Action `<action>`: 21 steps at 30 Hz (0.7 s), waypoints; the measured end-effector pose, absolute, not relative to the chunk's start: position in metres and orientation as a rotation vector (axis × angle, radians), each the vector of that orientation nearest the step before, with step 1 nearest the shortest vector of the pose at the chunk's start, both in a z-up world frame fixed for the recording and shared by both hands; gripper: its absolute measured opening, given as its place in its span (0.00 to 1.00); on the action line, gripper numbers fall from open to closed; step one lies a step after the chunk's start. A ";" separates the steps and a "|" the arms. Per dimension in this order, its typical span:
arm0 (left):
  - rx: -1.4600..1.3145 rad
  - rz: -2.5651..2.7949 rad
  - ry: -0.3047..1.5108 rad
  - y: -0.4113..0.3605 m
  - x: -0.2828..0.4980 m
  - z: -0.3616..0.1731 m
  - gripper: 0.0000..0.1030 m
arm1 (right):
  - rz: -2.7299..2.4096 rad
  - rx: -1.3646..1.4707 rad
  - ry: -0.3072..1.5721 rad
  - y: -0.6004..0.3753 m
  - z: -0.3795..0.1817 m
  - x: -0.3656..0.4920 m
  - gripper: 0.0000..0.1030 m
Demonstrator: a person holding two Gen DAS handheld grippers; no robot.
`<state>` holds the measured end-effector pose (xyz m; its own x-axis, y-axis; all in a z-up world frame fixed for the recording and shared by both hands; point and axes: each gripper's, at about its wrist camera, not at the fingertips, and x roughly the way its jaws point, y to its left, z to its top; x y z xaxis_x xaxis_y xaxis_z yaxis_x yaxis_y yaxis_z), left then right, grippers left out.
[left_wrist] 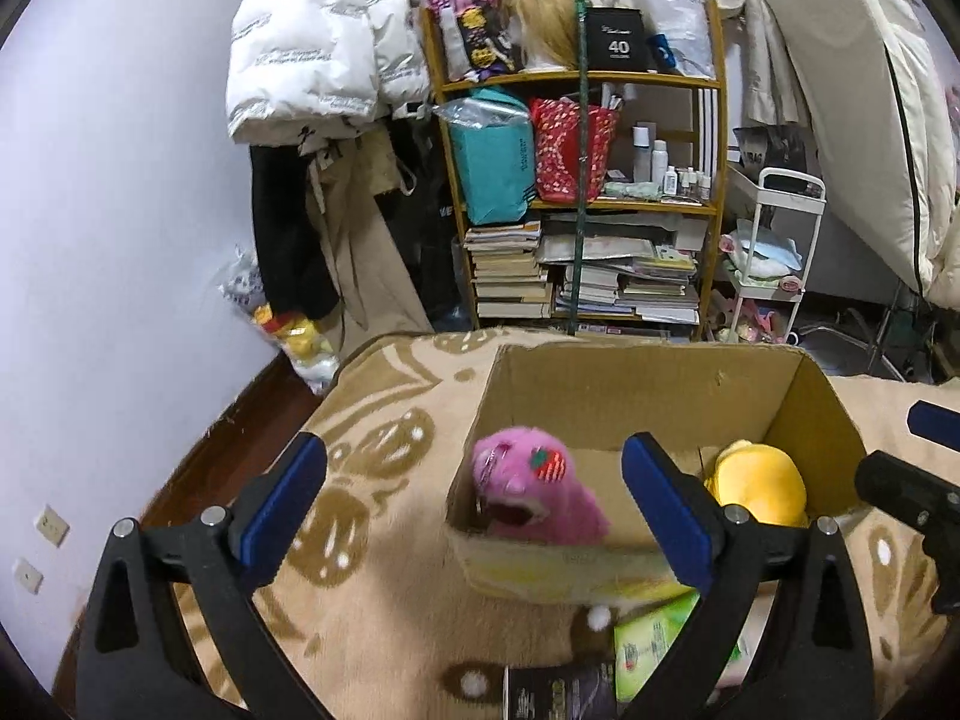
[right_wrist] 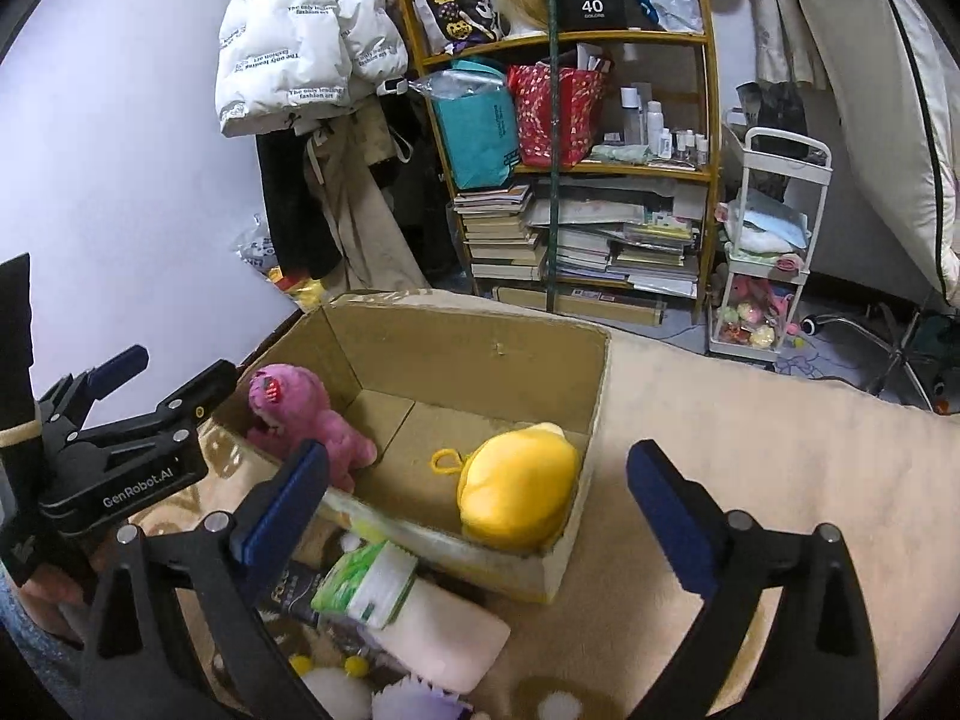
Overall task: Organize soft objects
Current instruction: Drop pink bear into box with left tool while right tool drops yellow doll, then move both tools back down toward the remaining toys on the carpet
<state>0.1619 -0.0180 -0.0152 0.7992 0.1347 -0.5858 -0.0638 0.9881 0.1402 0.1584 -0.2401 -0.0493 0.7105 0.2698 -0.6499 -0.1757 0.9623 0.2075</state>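
An open cardboard box stands on a beige patterned blanket. Inside it a pink plush toy leans in the left corner, and a yellow plush lies at the right end. My left gripper hovers open before the box, holding nothing; it also shows in the right wrist view as the left gripper. My right gripper is open and empty just short of the box's near wall. A green-and-white pack on a pink soft roll lies in front of the box.
White and purple fluffy pom-poms lie at the blanket's near edge. Behind the bed stand a crowded wooden bookshelf, a white trolley with soft items, and hanging coats. A lilac wall runs along the left.
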 end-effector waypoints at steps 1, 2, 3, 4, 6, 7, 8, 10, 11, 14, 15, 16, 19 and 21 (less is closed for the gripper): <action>0.108 0.111 0.647 -0.016 0.156 -0.014 0.95 | 0.246 0.140 0.741 -0.240 -0.048 0.155 1.00; 0.107 0.112 0.651 -0.016 0.150 -0.013 0.95 | 0.245 0.145 0.741 -0.241 -0.047 0.151 1.00; 0.109 0.106 0.655 -0.016 0.144 -0.011 0.95 | 0.246 0.153 0.742 -0.242 -0.045 0.146 1.00; 0.113 0.102 0.660 -0.017 0.136 -0.009 0.95 | 0.245 0.157 0.744 -0.243 -0.044 0.143 1.00; 0.111 0.106 0.661 -0.017 0.124 -0.006 0.95 | 0.244 0.165 0.744 -0.245 -0.041 0.134 1.00; 0.106 0.108 0.664 -0.017 0.116 -0.005 0.95 | 0.244 0.167 0.744 -0.245 -0.041 0.131 1.00; 0.103 0.106 0.668 -0.018 0.111 -0.004 0.95 | 0.244 0.170 0.743 -0.246 -0.039 0.126 1.00; 0.100 0.096 0.678 -0.021 0.101 -0.004 0.95 | 0.248 0.174 0.741 -0.247 -0.036 0.117 1.00; 0.105 0.092 0.682 -0.023 0.095 -0.004 0.95 | 0.250 0.173 0.740 -0.247 -0.035 0.112 1.00; 0.105 0.082 0.700 -0.026 0.080 -0.005 0.95 | 0.247 0.153 0.742 -0.244 -0.034 0.096 1.00; 0.095 0.077 0.708 -0.026 0.075 -0.006 0.95 | 0.246 0.144 0.741 -0.244 -0.033 0.090 1.00; 0.084 0.072 0.722 -0.026 0.070 -0.008 0.95 | 0.242 0.140 0.739 -0.244 -0.032 0.086 1.00; 0.068 0.073 0.751 -0.025 0.059 -0.013 0.95 | 0.218 0.135 0.723 -0.245 -0.027 0.072 1.00; 0.075 0.073 0.760 -0.025 0.053 -0.015 0.95 | 0.221 0.138 0.721 -0.246 -0.025 0.066 1.00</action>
